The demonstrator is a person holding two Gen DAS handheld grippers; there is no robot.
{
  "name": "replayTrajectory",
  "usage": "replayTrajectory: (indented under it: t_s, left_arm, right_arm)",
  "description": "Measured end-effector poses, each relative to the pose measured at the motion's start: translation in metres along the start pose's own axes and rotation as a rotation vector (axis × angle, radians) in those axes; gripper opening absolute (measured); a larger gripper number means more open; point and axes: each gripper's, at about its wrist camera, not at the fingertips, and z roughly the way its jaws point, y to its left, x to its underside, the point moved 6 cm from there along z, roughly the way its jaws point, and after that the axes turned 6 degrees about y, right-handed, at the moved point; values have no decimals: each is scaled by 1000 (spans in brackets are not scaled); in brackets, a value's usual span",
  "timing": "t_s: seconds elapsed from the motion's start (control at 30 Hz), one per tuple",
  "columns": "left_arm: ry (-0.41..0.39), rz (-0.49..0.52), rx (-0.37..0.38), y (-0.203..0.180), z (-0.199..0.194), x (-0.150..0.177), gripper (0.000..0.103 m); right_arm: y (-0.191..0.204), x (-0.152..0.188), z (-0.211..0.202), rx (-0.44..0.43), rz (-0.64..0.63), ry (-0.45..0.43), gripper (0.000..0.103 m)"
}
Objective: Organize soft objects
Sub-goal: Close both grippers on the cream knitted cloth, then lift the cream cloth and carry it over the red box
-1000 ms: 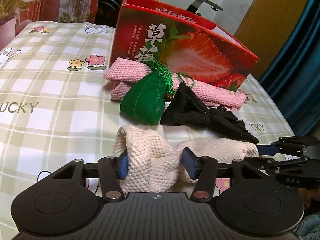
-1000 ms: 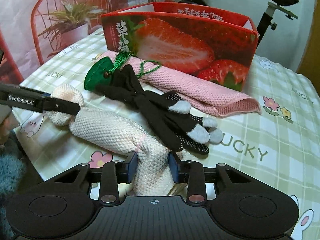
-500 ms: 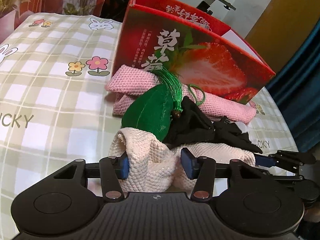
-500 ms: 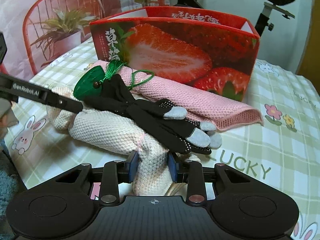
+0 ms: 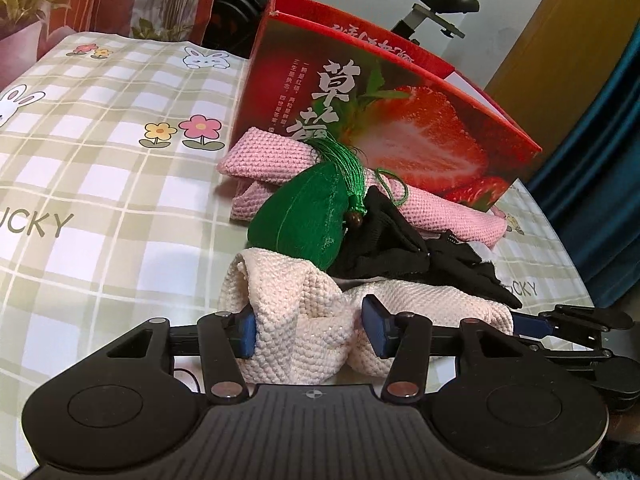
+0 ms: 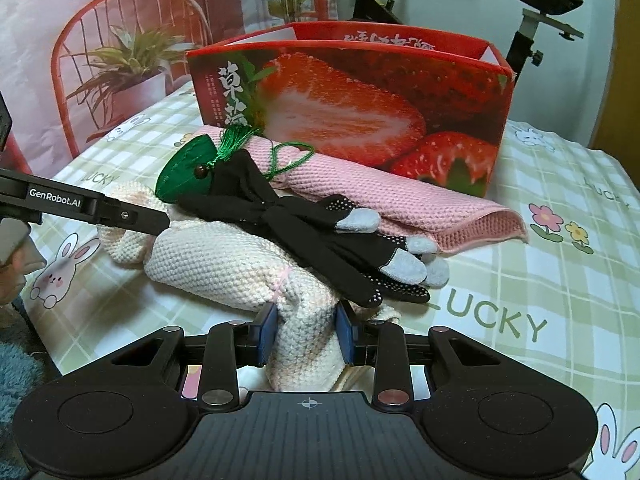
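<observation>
Blue-padded jaws on both my grippers are clamped on the same cream waffle-knit cloth (image 5: 304,320). My left gripper (image 5: 308,330) pinches a bunched fold at one end; my right gripper (image 6: 306,334) squeezes the other end, jaws set narrower. Cloth is stretched between them across the green-and-white checked tablecloth (image 5: 100,184) with its rabbit and flower prints, and I think it sits slightly off the surface in the middle, though I can't confirm from these angles.

Lying on the cloth: a pair of black knit gloves with grey fingertips (image 6: 320,232), draped across its far edge. Green leaf-shaped stuffed sachet with a tassel and brown bead (image 5: 304,220) leans on the cloth's left-gripper end, touching the gloves.

Just behind those, a folded pink waffle-knit towel (image 6: 392,204) lies along the foot of the red cardboard strawberry-print box (image 6: 360,108), open at the top, contents out of view.

Past the table: an exercise bike (image 6: 532,20) and a potted plant (image 6: 128,68).
</observation>
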Motion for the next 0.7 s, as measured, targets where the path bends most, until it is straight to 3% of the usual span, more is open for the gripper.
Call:
replayTrajectory:
  t_s: [0.1,0.2,0.27,0.6,0.7]
  left_arm:
    - [-9,6,-4,-1,-1,2,52]
    - [-29,7,-10,-1,-7,3,41]
    - [-48,5,-11,0,-13,2,25]
    - [-127,58,4,-14,-34,0,21]
    - [-143,76,15,-17,-37,0,16]
  right_arm:
    - [2,1,-1,-3,-4,-4,28]
    - [3,0,-5,-7,-6,-14,26]
    - [4,-1,-10,-10,-3,-31,25]
    - [4,-11,-35,8,-7,-130,23]
    - [3,-13,-39,10,-7,-151,22]
